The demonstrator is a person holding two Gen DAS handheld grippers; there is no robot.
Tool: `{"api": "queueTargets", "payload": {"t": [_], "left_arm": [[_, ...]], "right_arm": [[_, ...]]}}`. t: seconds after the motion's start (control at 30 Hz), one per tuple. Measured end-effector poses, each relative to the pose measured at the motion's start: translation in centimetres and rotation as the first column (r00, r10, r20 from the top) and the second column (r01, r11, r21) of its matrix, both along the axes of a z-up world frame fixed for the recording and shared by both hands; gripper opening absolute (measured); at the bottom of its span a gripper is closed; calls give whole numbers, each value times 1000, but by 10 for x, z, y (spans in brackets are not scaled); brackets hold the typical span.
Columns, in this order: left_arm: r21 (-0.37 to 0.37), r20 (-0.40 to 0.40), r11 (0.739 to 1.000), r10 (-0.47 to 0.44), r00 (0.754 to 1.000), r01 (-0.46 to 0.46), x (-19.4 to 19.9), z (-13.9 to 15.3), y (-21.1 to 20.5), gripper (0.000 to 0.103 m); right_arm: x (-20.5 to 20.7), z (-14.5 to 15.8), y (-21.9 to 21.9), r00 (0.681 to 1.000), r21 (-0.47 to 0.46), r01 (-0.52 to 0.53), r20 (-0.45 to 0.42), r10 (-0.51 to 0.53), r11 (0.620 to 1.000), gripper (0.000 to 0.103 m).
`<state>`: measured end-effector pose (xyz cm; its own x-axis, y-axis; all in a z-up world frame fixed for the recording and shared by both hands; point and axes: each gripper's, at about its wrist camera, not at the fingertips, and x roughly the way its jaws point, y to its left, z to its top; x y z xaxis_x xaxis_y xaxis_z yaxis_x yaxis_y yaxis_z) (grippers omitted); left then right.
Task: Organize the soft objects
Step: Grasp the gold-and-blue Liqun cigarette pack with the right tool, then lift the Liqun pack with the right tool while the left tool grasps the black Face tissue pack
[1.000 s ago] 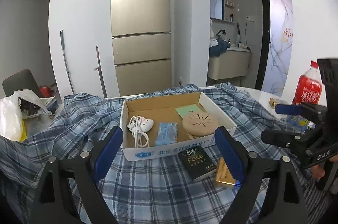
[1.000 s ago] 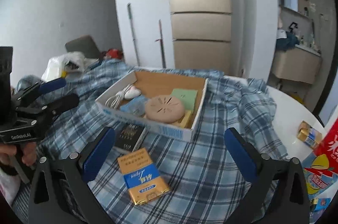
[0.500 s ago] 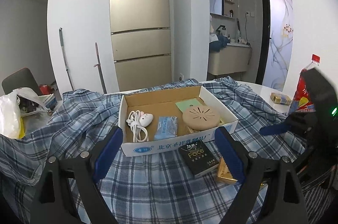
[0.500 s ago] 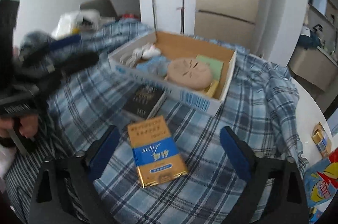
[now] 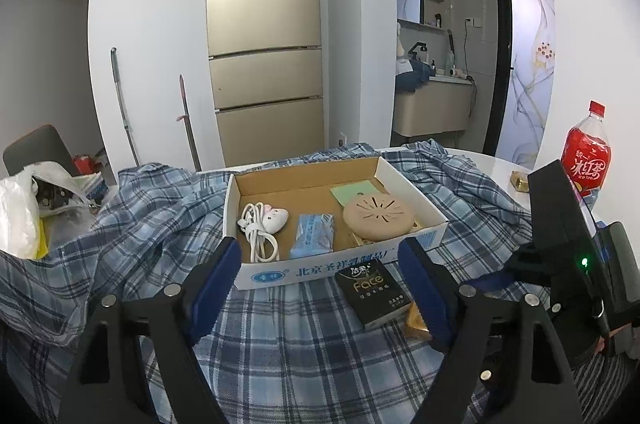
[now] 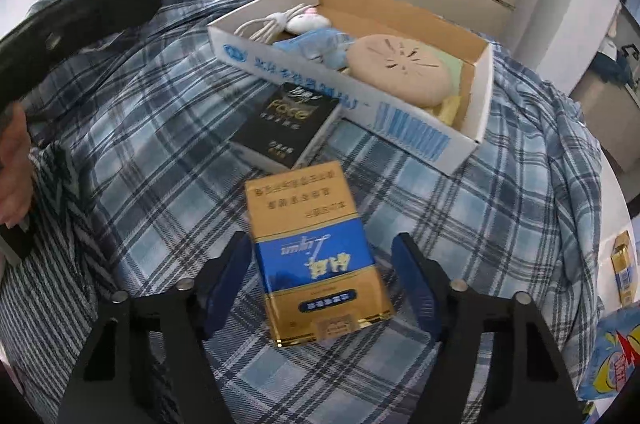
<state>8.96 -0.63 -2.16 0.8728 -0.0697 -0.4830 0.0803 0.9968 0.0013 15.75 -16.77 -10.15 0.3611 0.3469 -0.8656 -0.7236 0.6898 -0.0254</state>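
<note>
A gold and blue tissue pack (image 6: 316,256) lies on the plaid cloth, between the open fingers of my right gripper (image 6: 324,284), which is low over it and not touching. A black tissue pack (image 6: 288,122) lies just beyond it, against the cardboard box (image 6: 404,122); it also shows in the left wrist view (image 5: 372,290). My left gripper (image 5: 320,284) is open and empty, held in front of the box (image 5: 320,268). The box holds a white cable (image 5: 260,228), a blue pack (image 5: 314,234), a round tan pad (image 5: 378,218) and a green sheet (image 5: 352,192).
A blue plaid cloth (image 5: 260,344) covers the round table. A red drink bottle (image 5: 586,152) stands at the right edge, with small gold packs (image 6: 624,264) near it. A white plastic bag (image 5: 20,212) sits at the left. A fridge (image 5: 266,36) stands behind.
My right gripper has dropped and moved forward over the gold and blue pack, which now sits between its fingers. My left gripper has stayed almost still.
</note>
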Motion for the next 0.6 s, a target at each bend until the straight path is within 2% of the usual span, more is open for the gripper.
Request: {"api": "queueTargets", "payload": {"t": [0.1, 0.23, 0.33, 0.47, 0.6], "left_arm": [[-20, -17, 1000, -4, 1000, 3, 3, -2, 3, 83], [-30, -23, 1000, -11, 1000, 10, 4, -3, 4, 83], [-8, -25, 1000, -2, 1000, 2, 4, -4, 1, 83], [5, -42, 1000, 4, 999, -4, 6, -5, -2, 83], [-53, -122, 998, 20, 992, -27, 13, -1, 2, 83]], "right_arm": [[-1, -1, 2, 1000, -8, -7, 3, 7, 1000, 53], [-1, 0, 0, 1000, 0, 1, 9, -1, 1000, 52], [-5, 11, -7, 997, 24, 31, 68, -32, 999, 51], [-11, 32, -22, 980, 101, 90, 170, -107, 991, 52], [-11, 50, -35, 945, 174, 187, 237, -226, 967, 52]]}}
